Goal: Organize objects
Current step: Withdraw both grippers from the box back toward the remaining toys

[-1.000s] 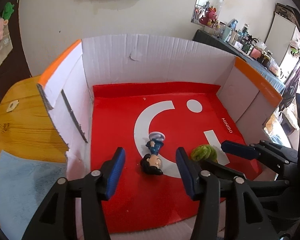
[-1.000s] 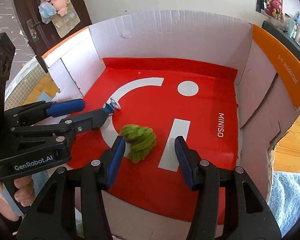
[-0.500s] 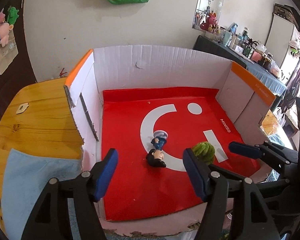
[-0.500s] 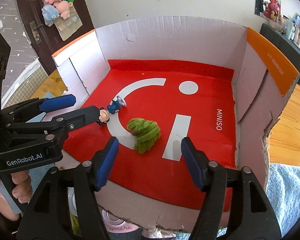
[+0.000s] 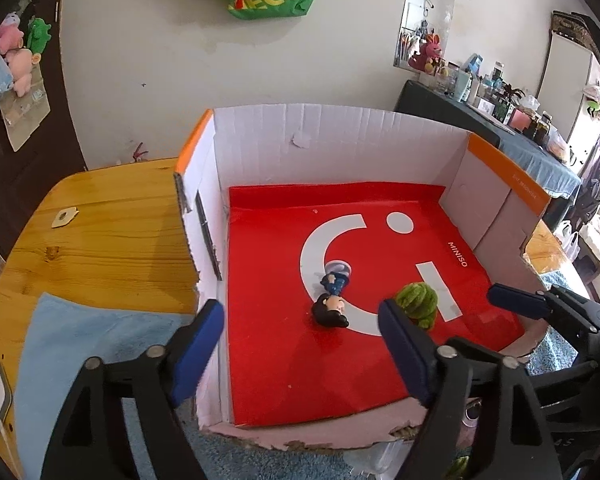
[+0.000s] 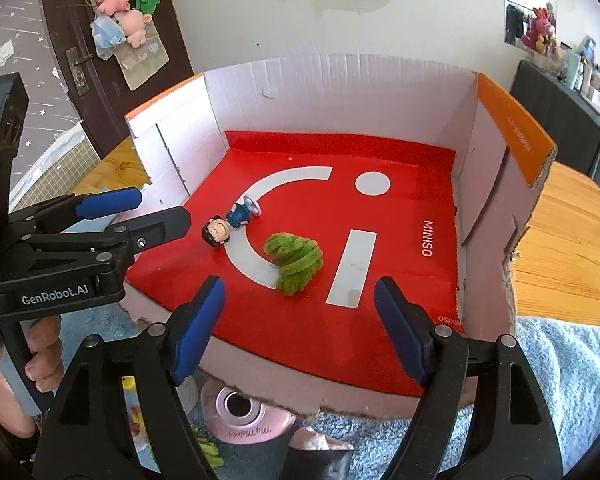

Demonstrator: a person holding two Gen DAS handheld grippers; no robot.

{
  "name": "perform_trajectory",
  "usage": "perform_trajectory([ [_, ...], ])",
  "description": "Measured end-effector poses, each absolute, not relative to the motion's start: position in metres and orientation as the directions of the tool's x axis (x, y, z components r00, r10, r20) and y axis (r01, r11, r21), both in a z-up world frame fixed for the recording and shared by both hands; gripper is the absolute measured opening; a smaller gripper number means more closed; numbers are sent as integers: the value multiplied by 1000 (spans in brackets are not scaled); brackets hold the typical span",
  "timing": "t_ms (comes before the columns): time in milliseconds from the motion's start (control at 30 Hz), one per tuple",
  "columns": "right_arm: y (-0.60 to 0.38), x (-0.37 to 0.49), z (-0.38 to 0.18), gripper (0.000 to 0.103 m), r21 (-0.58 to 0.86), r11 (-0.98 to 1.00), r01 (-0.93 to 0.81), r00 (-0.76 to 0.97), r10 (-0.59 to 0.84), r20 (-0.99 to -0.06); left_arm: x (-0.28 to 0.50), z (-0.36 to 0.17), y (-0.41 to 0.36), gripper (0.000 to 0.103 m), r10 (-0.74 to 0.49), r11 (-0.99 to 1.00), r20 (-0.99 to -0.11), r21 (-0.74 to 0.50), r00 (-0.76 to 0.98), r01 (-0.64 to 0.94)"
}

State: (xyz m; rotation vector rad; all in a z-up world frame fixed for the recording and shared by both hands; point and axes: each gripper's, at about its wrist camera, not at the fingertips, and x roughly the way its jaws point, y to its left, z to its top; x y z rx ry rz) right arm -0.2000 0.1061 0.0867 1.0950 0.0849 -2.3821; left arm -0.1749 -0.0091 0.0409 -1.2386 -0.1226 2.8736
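Observation:
A small figurine (image 5: 332,300) with black hair and blue clothes lies on its side on the red MINISO sheet (image 5: 300,368) that lines the cardboard box (image 5: 340,148). Just to its right lies a green fuzzy bundle (image 5: 416,302). My left gripper (image 5: 299,308) hovers over the box's near edge, its jaws opening and holding nothing. My right gripper (image 6: 300,286) hangs in front of the green bundle (image 6: 294,260), its jaws opening too and touching nothing. In the right wrist view the left gripper (image 6: 152,210) stands left of the figurine (image 6: 228,226).
The box (image 6: 340,92) has white walls and orange flaps and stands on a wooden table (image 5: 112,240). A blue towel (image 5: 80,344) covers the near table. A pink round object (image 6: 240,412) lies before the box. A person's hand (image 6: 40,364) holds the left gripper's handle.
Both grippers have drawn back from the box floor towards its near edge and their jaws have spread wider. The figurine and the green bundle stay lying on the red sheet.

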Motion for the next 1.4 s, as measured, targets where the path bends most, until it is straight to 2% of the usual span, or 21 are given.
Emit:
perform_trajectory([
  [133,108,-192,90,83,154,-864,479,-553,-433,-712,-170,43,-10,88,26,-998,-718,-64,-696,29],
  [200,110,-188,92,84,147,-866,477,-562,-430,-707,-168,44,-11,95,19,-997,-715,-62,-699,36],
  [333,114,-181,95,92,149,-869,473,-574,-431,-696,-163,46,-15,99,14,-996,-706,-69,-708,49],
  [400,117,-176,97,92,144,-871,471,-582,-429,-691,-160,47,-17,101,10,-996,-703,-68,-711,53],
  [800,126,-152,104,93,186,-859,477,-587,-469,-660,-133,55,-8,101,-14,-999,-674,-26,-738,42],
  [1400,137,-125,98,93,190,-873,449,-613,-456,-645,-100,52,-5,103,11,-998,-670,-47,-743,28],
])
